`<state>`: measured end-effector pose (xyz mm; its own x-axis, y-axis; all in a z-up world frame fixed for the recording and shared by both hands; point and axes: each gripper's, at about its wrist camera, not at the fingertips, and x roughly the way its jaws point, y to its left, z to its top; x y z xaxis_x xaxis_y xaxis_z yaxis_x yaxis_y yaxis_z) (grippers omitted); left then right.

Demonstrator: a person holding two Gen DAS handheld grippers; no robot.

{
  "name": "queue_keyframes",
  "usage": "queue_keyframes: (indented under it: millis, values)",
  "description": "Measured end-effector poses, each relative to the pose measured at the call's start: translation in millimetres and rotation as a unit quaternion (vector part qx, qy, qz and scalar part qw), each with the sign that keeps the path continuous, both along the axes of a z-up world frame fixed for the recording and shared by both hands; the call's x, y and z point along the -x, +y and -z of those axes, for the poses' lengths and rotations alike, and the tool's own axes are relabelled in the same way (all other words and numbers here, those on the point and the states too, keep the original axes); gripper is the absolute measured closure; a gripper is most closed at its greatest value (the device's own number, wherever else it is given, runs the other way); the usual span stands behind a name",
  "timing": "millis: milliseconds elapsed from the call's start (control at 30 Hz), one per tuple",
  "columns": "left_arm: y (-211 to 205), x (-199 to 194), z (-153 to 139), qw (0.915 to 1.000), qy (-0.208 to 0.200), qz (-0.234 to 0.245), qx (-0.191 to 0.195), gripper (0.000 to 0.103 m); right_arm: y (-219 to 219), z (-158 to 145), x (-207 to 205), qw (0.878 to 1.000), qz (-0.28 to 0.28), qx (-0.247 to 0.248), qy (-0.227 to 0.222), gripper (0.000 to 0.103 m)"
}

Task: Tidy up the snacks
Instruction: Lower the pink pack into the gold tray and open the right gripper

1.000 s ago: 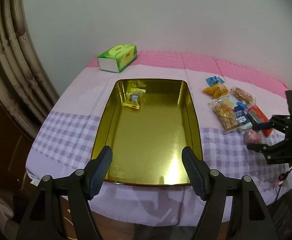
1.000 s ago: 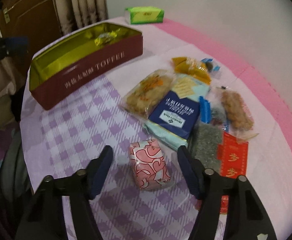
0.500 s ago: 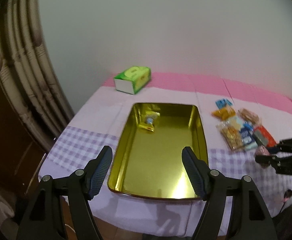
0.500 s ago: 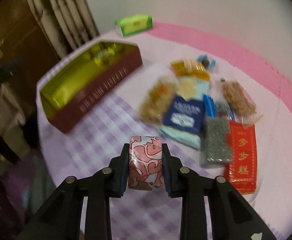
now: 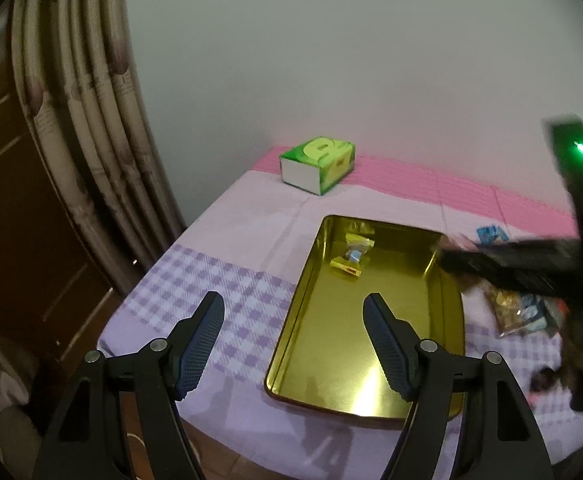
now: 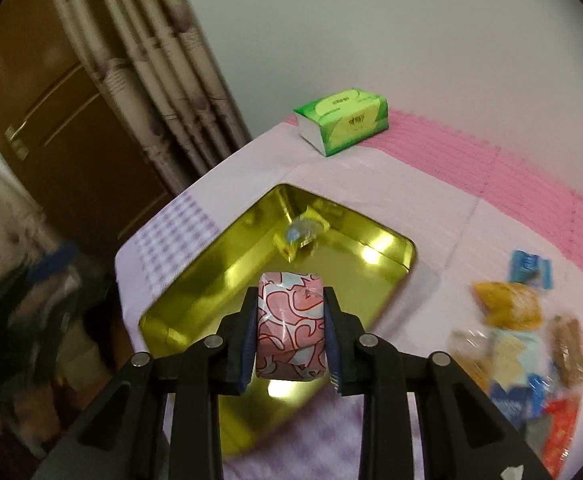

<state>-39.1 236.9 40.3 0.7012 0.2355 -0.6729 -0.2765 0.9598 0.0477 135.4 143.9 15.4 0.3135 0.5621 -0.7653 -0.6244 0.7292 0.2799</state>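
A gold tin tray (image 5: 443,360) (image 6: 391,240) lies on the table with one small yellow-wrapped snack (image 5: 350,258) (image 6: 301,234) at its far end. My right gripper (image 6: 291,330) is shut on a pink patterned snack packet (image 6: 289,328) and holds it above the tray's near part. In the left wrist view the right gripper (image 5: 451,258) is a dark blur over the tray's right rim. My left gripper (image 5: 293,346) is open and empty, above the tray's near left corner. Several loose snack packets (image 6: 523,344) (image 5: 519,312) lie right of the tray.
A green tissue box (image 5: 317,164) (image 6: 341,120) stands at the table's far edge on the pink strip. Curtains (image 5: 79,120) and a brown door (image 6: 43,80) are to the left. The table's near edge (image 5: 291,440) is close below my left gripper.
My right gripper closed on the pink packet, lifted it and carried it left over the tray. My left gripper pulled back and shifted left, still open.
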Motion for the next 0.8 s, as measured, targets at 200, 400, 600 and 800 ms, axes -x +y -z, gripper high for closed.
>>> queue_keyframes:
  millis: [200, 400, 600, 800]
  values:
    - [6, -1, 2, 0.9997, 0.003, 0.0, 0.023, 0.031, 41, 27, -27, 0.999, 0.012, 0.041, 0.019, 0.076]
    - [13, -2, 2, 0.9994, 0.007, -0.013, 0.032, 0.03, 52, 50, -46, 0.997, 0.041, 0.058, 0.039, 0.076]
    - [7, -1, 1, 0.9998, 0.003, -0.004, 0.017, 0.03, 61, 61, -53, 0.994, 0.059, 0.075, 0.046, 0.075]
    - [4, -2, 3, 0.9998, 0.01, 0.002, 0.018, 0.03, 57, 60, -56, 0.995, 0.072, 0.054, 0.043, 0.073]
